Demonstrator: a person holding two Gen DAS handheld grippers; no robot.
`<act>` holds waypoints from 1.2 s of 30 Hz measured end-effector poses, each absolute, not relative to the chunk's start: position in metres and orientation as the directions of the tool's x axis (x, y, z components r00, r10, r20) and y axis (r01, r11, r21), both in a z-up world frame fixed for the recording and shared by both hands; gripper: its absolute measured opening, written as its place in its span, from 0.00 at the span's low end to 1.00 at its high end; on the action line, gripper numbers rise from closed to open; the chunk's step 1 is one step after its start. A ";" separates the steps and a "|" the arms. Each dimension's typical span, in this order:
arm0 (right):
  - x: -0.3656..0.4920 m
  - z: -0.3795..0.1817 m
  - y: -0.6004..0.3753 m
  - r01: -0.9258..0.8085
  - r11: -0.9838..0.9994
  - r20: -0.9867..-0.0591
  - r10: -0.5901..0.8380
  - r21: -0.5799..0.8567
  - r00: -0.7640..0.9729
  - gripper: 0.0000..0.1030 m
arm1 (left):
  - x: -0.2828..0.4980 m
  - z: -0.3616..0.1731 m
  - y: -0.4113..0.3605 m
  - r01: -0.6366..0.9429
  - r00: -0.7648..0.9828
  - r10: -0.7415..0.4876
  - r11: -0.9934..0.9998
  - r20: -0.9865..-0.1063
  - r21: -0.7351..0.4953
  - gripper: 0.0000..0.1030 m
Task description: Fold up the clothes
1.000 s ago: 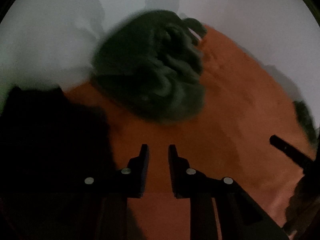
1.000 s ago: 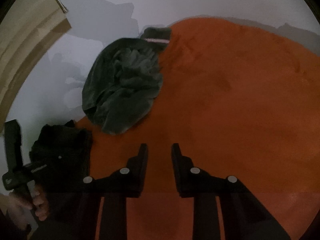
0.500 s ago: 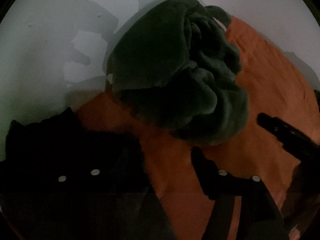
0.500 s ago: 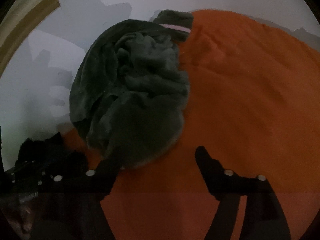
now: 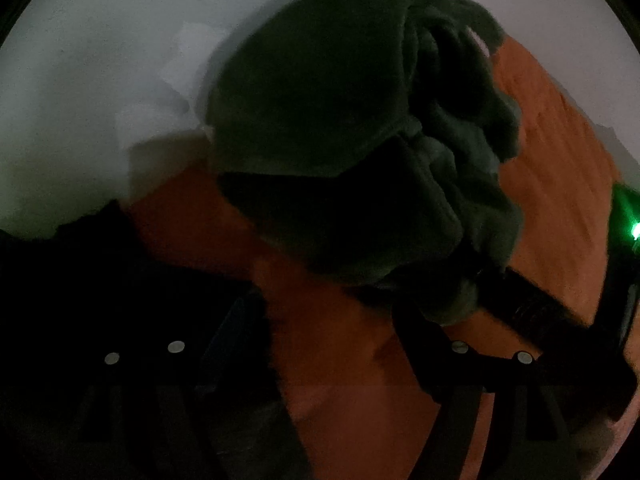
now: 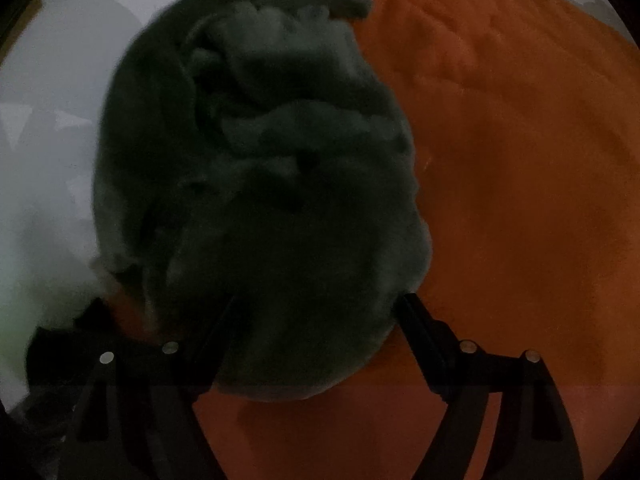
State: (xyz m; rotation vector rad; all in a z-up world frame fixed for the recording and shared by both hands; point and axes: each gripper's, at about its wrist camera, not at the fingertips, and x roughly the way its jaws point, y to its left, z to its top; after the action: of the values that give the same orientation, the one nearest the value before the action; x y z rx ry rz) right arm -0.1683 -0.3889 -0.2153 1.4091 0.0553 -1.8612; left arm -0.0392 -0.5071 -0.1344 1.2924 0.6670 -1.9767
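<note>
The dark green garment lies crumpled in one heap at the left edge of the orange cloth, filling the centre of the right wrist view and the upper centre of the left wrist view; part of it overhangs onto the white surface.

The right tool is spread wide with the near edge of the heap between its fingers; whether either finger touches fabric cannot be told. The left tool is equally wide and holds nothing; its right finger sits just below the heap's lower fringe, its left finger over a black garment at lower left.

Judged step: taking hold of the heap to open it out.
- Close on an outer edge or hem, not the bunched middle, where several layers would be pinched together.
- Set the two tools well apart along that edge so the fabric spreads when lifted.

Count: one green garment, one black garment, one orange cloth, two tools.
</note>
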 end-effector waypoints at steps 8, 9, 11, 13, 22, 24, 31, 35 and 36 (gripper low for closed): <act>-0.172 -0.217 -0.384 0.657 -0.611 -0.792 -0.610 0.442 -0.034 0.05 | -0.049 -0.144 -0.502 0.789 -0.278 -0.250 -0.610 -0.928 -0.072 0.75; -0.171 -0.211 -0.379 0.671 -0.604 -0.781 -0.622 0.430 -0.059 0.05 | -0.049 -0.144 -0.498 0.782 -0.274 -0.263 -0.621 -0.925 -0.054 0.75; -0.170 -0.199 -0.367 0.694 -0.601 -0.774 -0.626 0.396 -0.101 0.05 | -0.049 -0.144 -0.491 0.769 -0.265 -0.282 -0.639 -0.922 -0.025 0.75; -0.171 -0.188 -0.350 0.703 -0.608 -0.769 -0.624 0.370 -0.135 0.05 | -0.047 -0.144 -0.485 0.757 -0.273 -0.269 -0.652 -0.924 -0.033 0.75; -0.175 -0.179 -0.195 0.658 -0.687 -0.746 -0.603 0.307 -0.282 0.04 | -0.042 -0.134 -0.457 0.749 -0.340 -0.237 -0.653 -0.910 -0.110 0.75; -0.171 -0.178 -0.162 0.667 -0.690 -0.757 -0.587 0.282 -0.287 0.04 | -0.043 -0.127 -0.445 0.735 -0.343 -0.240 -0.671 -0.908 -0.100 0.75; -0.154 -0.153 -0.058 0.632 -0.723 -0.761 -0.568 0.280 -0.313 0.04 | -0.065 -0.108 -0.370 0.600 -0.395 -0.218 -0.797 -0.892 -0.071 0.75; -0.140 -0.133 -0.010 0.574 -0.758 -0.750 -0.566 0.310 -0.342 0.04 | -0.090 -0.111 -0.320 0.517 -0.415 -0.143 -0.850 -0.899 -0.103 0.75; -0.136 -0.129 0.001 0.561 -0.763 -0.747 -0.568 0.320 -0.347 0.04 | -0.096 -0.112 -0.306 0.495 -0.419 -0.113 -0.860 -0.901 -0.123 0.75</act>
State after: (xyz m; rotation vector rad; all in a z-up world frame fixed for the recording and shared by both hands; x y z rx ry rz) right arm -0.1357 0.0007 -0.1290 1.1860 -0.0091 -2.1317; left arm -0.0955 -0.3063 -0.1122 1.4257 0.5330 -2.3133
